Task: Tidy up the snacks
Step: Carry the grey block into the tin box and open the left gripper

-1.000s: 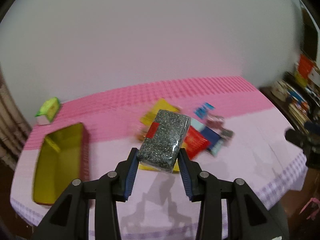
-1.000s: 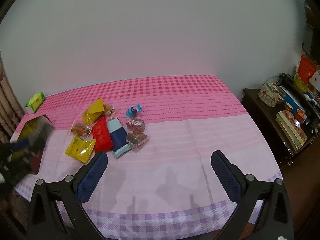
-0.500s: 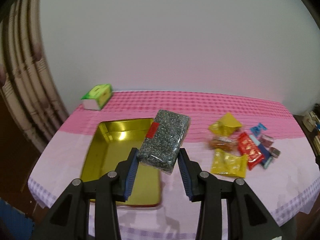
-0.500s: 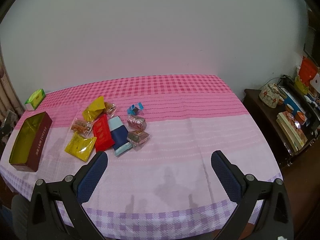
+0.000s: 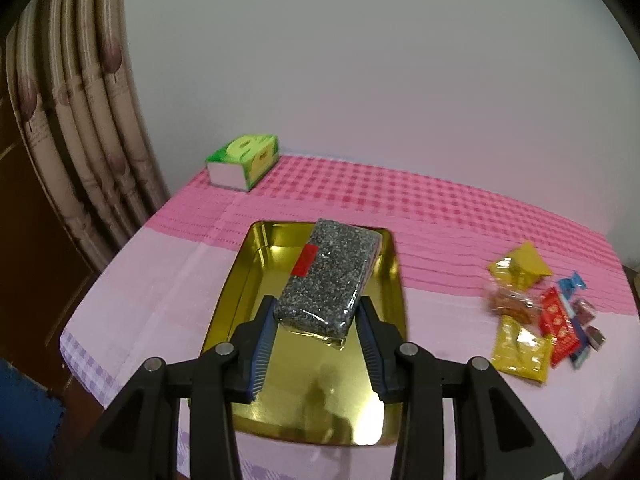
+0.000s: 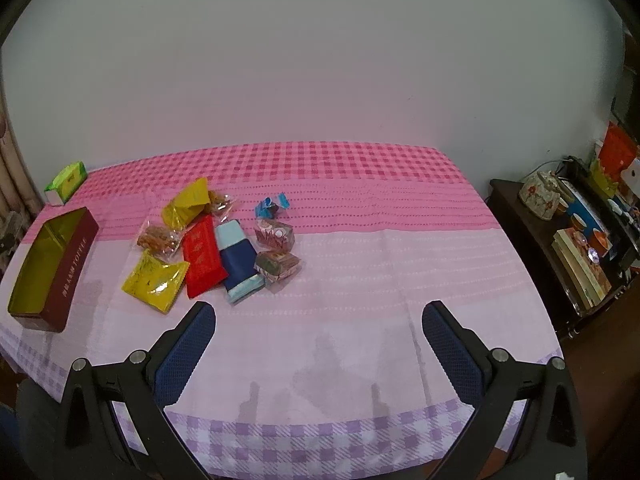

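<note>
Left gripper (image 5: 316,320) grips a speckled snack pack (image 5: 328,276) above the gold tin (image 5: 236,292). Right gripper (image 6: 318,344) hangs open over bare tablecloth (image 6: 360,300) beside loose snacks (image 6: 208,252).

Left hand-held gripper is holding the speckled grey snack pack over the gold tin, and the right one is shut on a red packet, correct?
Not quite: the right wrist view shows the right hand-held gripper open and empty above the tablecloth; the red packet lies in the snack pile.

Box (image 6: 74,264), maroon outer side: one line of light lettering, too small to read. Red packet (image 6: 203,256): pale printed characters, illegible. Red label (image 5: 305,260) on the speckled pack (image 5: 328,278): no legible text. Green carton (image 5: 244,155): large pale marks, unreadable.
</note>
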A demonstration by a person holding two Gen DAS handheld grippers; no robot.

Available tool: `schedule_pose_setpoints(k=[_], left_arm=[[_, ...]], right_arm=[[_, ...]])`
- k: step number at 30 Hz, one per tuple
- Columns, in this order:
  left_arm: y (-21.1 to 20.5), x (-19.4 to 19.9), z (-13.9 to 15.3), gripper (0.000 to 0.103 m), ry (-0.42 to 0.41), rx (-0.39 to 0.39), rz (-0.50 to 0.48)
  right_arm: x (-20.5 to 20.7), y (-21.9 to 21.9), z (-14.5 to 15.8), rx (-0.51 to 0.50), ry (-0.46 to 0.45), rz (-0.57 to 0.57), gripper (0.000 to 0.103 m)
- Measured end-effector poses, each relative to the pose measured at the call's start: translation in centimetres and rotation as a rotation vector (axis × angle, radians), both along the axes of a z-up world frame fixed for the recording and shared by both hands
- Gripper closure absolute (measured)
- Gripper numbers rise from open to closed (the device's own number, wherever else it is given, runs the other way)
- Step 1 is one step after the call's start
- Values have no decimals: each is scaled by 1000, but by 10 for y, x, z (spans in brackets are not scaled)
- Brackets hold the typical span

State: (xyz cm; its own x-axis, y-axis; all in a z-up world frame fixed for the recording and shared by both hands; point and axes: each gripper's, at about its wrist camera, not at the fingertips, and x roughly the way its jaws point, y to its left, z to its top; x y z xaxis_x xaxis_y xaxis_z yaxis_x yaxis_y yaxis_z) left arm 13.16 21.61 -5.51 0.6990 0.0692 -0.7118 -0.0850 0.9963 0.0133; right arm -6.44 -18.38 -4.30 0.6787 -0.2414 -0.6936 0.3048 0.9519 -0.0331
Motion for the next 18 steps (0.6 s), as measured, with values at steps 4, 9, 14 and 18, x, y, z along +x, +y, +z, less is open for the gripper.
schedule_pose_setpoints(k=[4,9,14,18], left_arm=[[9,22,-17,63,41,6,31],[17,52,-43,63,112,22,59],[19,71,-56,63,156,30,71],[19,84,-70,63,208,41,86]], right_arm=[[5,4,-10,-10,28,10,0],[14,10,-21,-22,57,21,0],[24,16,-35,-35,104,44,0],[26,15,-41,-28,115,55,0]])
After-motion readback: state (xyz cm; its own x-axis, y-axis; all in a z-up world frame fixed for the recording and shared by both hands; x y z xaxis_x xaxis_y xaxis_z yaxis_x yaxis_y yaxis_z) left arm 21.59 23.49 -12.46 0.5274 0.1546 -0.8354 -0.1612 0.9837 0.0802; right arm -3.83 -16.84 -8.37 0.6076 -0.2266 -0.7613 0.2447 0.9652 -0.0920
